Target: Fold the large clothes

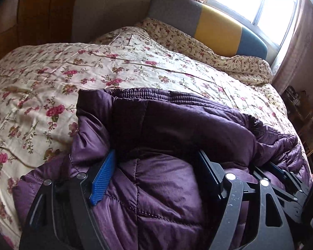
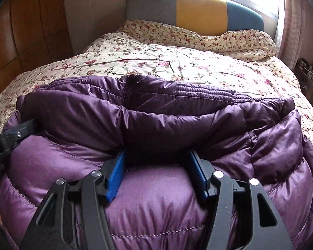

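A purple quilted down jacket (image 1: 167,187) lies bunched on the near end of the bed, and it also shows in the right wrist view (image 2: 156,120). My left gripper (image 1: 156,162) is open, its blue pads spread wide, pressed into the jacket with a padded fold bulging between them. My right gripper (image 2: 156,162) is open too, with its fingertips tucked under a thick fold of the jacket. The right gripper also shows at the right edge of the left wrist view (image 1: 281,175). The left gripper shows at the left edge of the right wrist view (image 2: 16,135).
The bed has a cream floral cover (image 2: 177,62) and a rumpled floral quilt (image 2: 198,35) by the grey, yellow and blue headboard (image 2: 200,14). A bright window (image 1: 260,2) is behind. A wooden wardrobe (image 2: 31,31) stands left. Cluttered shelves (image 2: 308,73) stand right.
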`<act>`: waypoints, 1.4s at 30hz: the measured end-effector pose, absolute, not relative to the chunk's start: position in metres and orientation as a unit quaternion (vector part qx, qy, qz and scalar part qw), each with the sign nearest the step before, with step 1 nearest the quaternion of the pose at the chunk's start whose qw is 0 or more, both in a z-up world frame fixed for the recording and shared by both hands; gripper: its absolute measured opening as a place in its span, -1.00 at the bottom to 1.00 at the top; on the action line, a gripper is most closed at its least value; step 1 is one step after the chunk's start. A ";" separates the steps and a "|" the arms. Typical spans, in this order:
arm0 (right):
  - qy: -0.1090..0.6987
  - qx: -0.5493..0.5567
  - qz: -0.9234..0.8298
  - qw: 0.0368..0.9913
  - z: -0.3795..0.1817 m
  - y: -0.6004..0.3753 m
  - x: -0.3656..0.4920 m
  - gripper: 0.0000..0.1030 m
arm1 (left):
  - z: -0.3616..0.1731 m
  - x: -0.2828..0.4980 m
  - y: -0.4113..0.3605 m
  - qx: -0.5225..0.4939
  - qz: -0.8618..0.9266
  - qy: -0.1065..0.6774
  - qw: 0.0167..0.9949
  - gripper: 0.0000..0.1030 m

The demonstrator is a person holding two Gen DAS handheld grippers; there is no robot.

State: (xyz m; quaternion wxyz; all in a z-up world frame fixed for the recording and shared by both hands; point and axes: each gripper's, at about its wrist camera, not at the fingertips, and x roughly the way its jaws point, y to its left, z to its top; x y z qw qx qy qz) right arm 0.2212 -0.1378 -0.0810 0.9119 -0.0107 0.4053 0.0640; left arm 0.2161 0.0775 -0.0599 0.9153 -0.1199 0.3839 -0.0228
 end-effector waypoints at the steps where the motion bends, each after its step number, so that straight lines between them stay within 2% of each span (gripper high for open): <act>1: 0.406 -0.011 0.064 0.912 -0.081 -0.137 0.221 0.12 | -0.056 0.213 0.078 -0.122 -0.023 0.383 0.915 0.48; 17: 0.410 -0.013 0.062 0.910 -0.081 -0.139 0.221 0.15 | -0.010 0.147 0.076 -0.092 -0.029 0.337 0.936 0.48; 20: 0.418 -0.010 0.063 0.906 -0.078 -0.142 0.221 0.17 | -0.008 0.137 0.083 -0.093 -0.026 0.339 0.936 0.55; 23: 0.423 -0.004 0.067 0.904 -0.071 -0.145 0.219 0.24 | -0.007 0.126 0.098 -0.112 -0.026 0.343 0.932 0.56; 29: 0.388 0.024 0.083 0.918 -0.034 -0.156 0.188 0.22 | -0.021 0.104 0.165 -0.215 -0.031 0.359 0.908 0.56; 31: 0.378 0.027 0.102 0.920 -0.023 -0.158 0.169 0.13 | -0.033 0.098 0.188 -0.260 -0.038 0.368 0.892 0.56; 33: 0.375 0.029 0.116 0.919 -0.015 -0.160 0.154 -0.14 | -0.043 0.093 0.200 -0.291 -0.047 0.373 0.880 0.56; 34: 0.374 0.033 0.124 0.918 -0.011 -0.163 0.141 -0.20 | -0.049 0.089 0.205 -0.306 -0.055 0.375 0.873 0.56; 36: 0.378 0.042 0.137 0.915 -0.008 -0.165 0.126 -0.43 | -0.057 0.084 0.208 -0.325 -0.070 0.378 0.864 0.56; 39: 0.381 0.042 0.157 0.910 -0.005 -0.165 0.100 -0.60 | -0.069 0.080 0.205 -0.349 -0.095 0.385 0.849 0.56; 42: 0.385 0.034 0.174 0.906 -0.006 -0.158 0.081 -0.65 | -0.077 0.081 0.201 -0.370 -0.113 0.391 0.835 0.56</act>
